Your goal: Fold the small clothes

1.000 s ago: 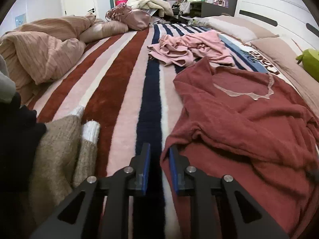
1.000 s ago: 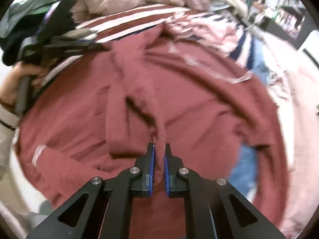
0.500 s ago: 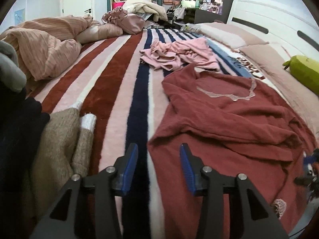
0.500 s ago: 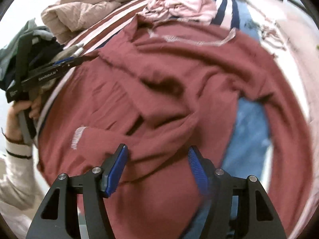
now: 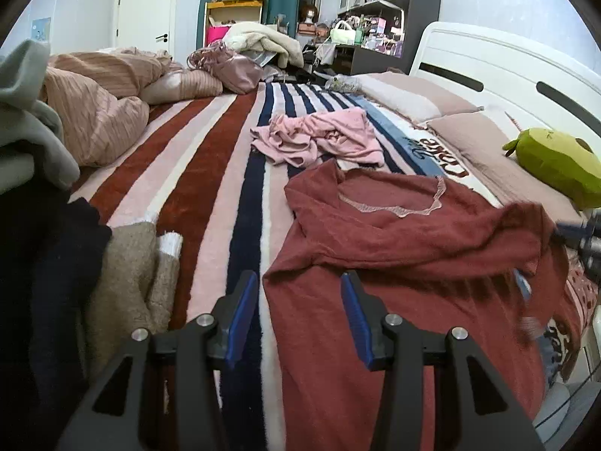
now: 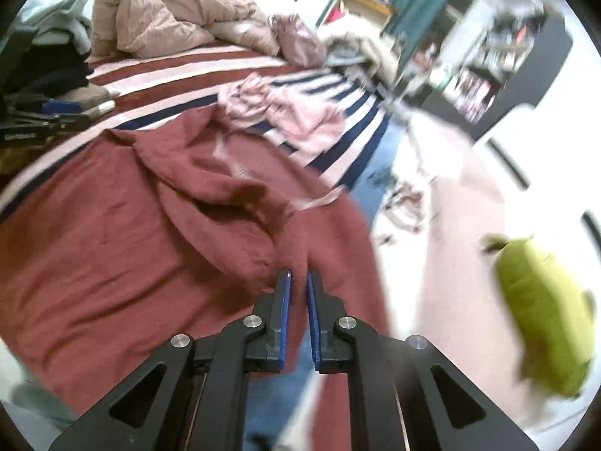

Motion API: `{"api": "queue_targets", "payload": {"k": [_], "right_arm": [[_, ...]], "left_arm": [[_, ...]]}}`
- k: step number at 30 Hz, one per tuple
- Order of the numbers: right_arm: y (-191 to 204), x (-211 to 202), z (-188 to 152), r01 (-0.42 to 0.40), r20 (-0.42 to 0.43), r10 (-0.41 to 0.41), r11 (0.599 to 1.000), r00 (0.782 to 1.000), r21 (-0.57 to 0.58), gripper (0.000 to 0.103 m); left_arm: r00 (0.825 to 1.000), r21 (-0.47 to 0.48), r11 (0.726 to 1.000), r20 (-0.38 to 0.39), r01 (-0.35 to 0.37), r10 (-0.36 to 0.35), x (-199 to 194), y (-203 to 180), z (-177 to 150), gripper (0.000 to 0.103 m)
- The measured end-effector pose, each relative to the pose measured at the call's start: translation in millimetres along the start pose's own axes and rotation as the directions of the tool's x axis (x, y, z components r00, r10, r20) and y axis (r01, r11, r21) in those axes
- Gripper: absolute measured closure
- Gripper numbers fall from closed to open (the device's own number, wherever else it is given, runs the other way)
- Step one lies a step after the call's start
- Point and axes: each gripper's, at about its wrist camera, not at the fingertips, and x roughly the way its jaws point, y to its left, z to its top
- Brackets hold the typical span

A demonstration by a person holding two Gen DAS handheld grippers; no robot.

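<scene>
A dark red top (image 5: 405,248) lies spread on the striped bedspread (image 5: 210,173), neckline toward the headboard, one sleeve folded across its body. My left gripper (image 5: 298,293) is open and empty, its fingers astride the top's left edge. In the right wrist view the red top (image 6: 124,248) fills the lower left. My right gripper (image 6: 298,285) is shut on a fold of the top's right side. That gripper shows at the right edge of the left wrist view (image 5: 578,233).
A crumpled pink garment (image 5: 319,139) lies beyond the red top. Folded clothes, beige (image 5: 131,274) and dark (image 5: 49,263), are stacked at the left. A green plush toy (image 5: 556,161) and pillows (image 5: 405,97) lie by the white headboard (image 5: 507,71). A rumpled duvet (image 5: 97,112) lies far left.
My left gripper opened and let go of the red top's edge. My right gripper opened, moved to the top's right side and shut on a fold there.
</scene>
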Motion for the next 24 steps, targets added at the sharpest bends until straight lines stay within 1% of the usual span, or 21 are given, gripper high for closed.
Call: {"api": "queue_targets", "payload": {"k": [2,3,4,5,7,9,10,11,12,13,14,15,16,17,18,19,20,21,22,23,24], "right_arm": [[0.4,-9.9,2.8,-0.047,0.018,0.047,0.999,0.999,-0.020,0.100],[1.3,-14.2,2.0,-0.095,0.016,0.095,0.995,0.995,-0.006,0.100],[5.5,-14.4,-0.8,-0.164,0.001,0.164,0.986,0.986,0.019,0.100],[13.8,-9.3,-5.6,-0.231,-0.033,0.233,0.972,0.972,0.034,0.100],[29.9,3.5,-16.1,-0.290,-0.086,0.292,0.956,0.952,0.042,0.100],[33.2,21.6,-27.2,-0.292,-0.113,0.300,0.953,0.947,0.084,0.094],[27.7,30.4,-32.5,-0.286,-0.124,0.301,0.950,0.945,0.129,0.080],[19.3,39.4,-38.1,-0.275,-0.128,0.301,0.943,0.945,0.186,0.063],[12.6,46.7,-43.3,-0.259,-0.130,0.293,0.939,0.947,0.226,0.056],[7.5,53.4,-47.3,-0.233,-0.137,0.273,0.940,0.952,0.249,0.052],[5.7,59.9,-49.9,-0.203,-0.148,0.245,0.946,0.958,0.254,0.052],[0.6,67.8,-52.8,-0.153,-0.156,0.195,0.957,0.968,0.245,0.052],[-2.3,71.2,-54.6,-0.130,-0.153,0.170,0.961,0.973,0.245,0.052],[-5.6,75.7,-56.5,-0.133,-0.144,0.173,0.958,0.974,0.253,0.053],[-8.1,82.2,-58.2,-0.154,-0.142,0.198,0.950,0.970,0.273,0.054],[-9.9,87.6,-60.0,-0.174,-0.150,0.225,0.940,0.963,0.292,0.060],[-11.3,92.6,-62.0,-0.179,-0.165,0.237,0.936,0.957,0.304,0.080],[-12.7,95.3,-64.7,-0.154,-0.182,0.215,0.942,0.960,0.299,0.092],[-16.4,95.3,-64.6,-0.115,-0.188,0.173,0.951,0.967,0.287,0.102],[-19.2,92.6,-64.5,-0.090,-0.171,0.142,0.956,0.975,0.279,0.100],[-25.1,88.1,-63.0,-0.069,-0.140,0.110,0.960,0.984,0.270,0.100]], "left_arm": [[1.000,0.004,1.000,0.008,0.002,-0.002,-4.8,-0.8,-0.4,0.061],[1.000,0.006,1.000,0.010,0.003,-0.003,-6.4,-1.1,-0.9,0.060],[1.000,0.006,1.000,0.011,0.003,-0.003,-7.4,-1.3,-1.5,0.060],[1.000,0.006,1.000,0.012,0.002,-0.002,-8.2,-1.2,-2.1,0.060],[1.000,0.001,1.000,0.011,0.006,-0.006,-9.7,-0.3,-3.8,0.060],[1.000,0.000,1.000,0.008,0.008,-0.008,-11.2,-0.2,-5.5,0.060],[1.000,0.002,1.000,0.006,0.007,-0.007,-12.6,0.0,-7.1,0.059],[1.000,0.003,1.000,0.005,0.006,-0.006,-13.4,-0.1,-8.1,0.058],[1.000,0.004,1.000,0.005,0.007,-0.007,-14.1,-0.2,-9.2,0.055],[1.000,0.003,1.000,0.006,0.011,-0.011,-14.6,-0.8,-10.0,0.051],[1.000,0.002,1.000,0.005,0.016,-0.016,-14.6,-1.2,-10.8,0.049],[1.000,0.000,1.000,0.006,0.021,-0.021,-14.3,-2.2,-11.7,0.044],[1.000,-0.002,1.000,0.007,0.021,-0.021,-14.1,-3.6,-12.6,0.043],[1.000,-0.005,1.000,0.007,0.023,-0.023,-13.7,-4.4,-12.9,0.043],[1.000,-0.010,1.000,0.006,0.028,-0.028,-13.3,-5.1,-13.2,0.043],[0.999,-0.017,0.999,0.004,0.036,-0.036,-12.8,-6.0,-13.5,0.043],[0.999,-0.021,0.999,0.003,0.040,-0.040,-12.8,-6.6,-13.6,0.043],[0.999,-0.024,0.999,0.003,0.041,-0.041,-12.9,-7.4,-13.4,0.043],[0.999,-0.025,0.999,0.004,0.035,-0.035,-13.4,-7.7,-13.2,0.043],[1.000,-0.027,0.999,0.006,0.029,-0.029,-13.8,-7.7,-13.2,0.043],[1.000,-0.028,0.999,0.006,0.026,-0.026,-14.0,-7.2,-13.1,0.043]]}}
